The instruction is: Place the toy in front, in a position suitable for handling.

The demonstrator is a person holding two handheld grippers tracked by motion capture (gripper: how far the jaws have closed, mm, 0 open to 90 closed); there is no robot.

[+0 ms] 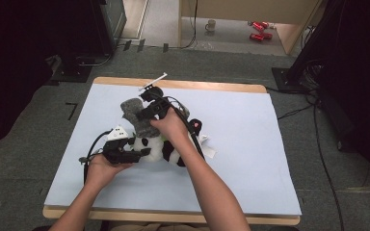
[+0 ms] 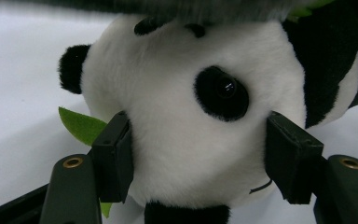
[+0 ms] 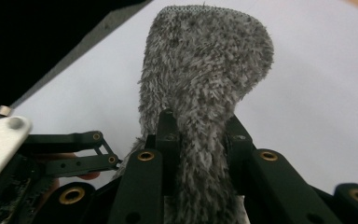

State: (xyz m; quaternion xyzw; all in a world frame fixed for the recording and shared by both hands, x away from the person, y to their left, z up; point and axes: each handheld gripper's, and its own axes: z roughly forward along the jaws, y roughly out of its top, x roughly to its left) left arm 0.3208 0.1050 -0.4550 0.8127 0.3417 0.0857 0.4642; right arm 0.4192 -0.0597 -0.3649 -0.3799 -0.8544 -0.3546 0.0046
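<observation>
High view puts the grey fuzzy cloth [image 1: 137, 118] at about eleven o'clock from the plush panda [image 1: 166, 150], its lower end lying on or against the panda's upper side and its long axis running from there up and away toward the far edge of the table [image 1: 250, 144]. The right gripper [image 1: 147, 114] is clamped on that cloth; in the right gripper view its jaws are pinched nearly together on the cloth's [image 3: 205, 88] narrow lower end, and the broad, rounded end stands out past the jaws. That hand is the one already on the cloth, so any draping over the panda would likely be its work.

The cloth is shaggy, mottled grey, with a stitched mesh edge at its far end. The panda lies at the table's middle, white with black ears, limbs and eye patches, and a green felt leaf [image 2: 81, 125] by it. The left gripper [image 1: 134, 154] comes in from nine o'clock and grips the panda's head [image 2: 191, 121], pads pressed into the fur at either side, jaws wide.
</observation>
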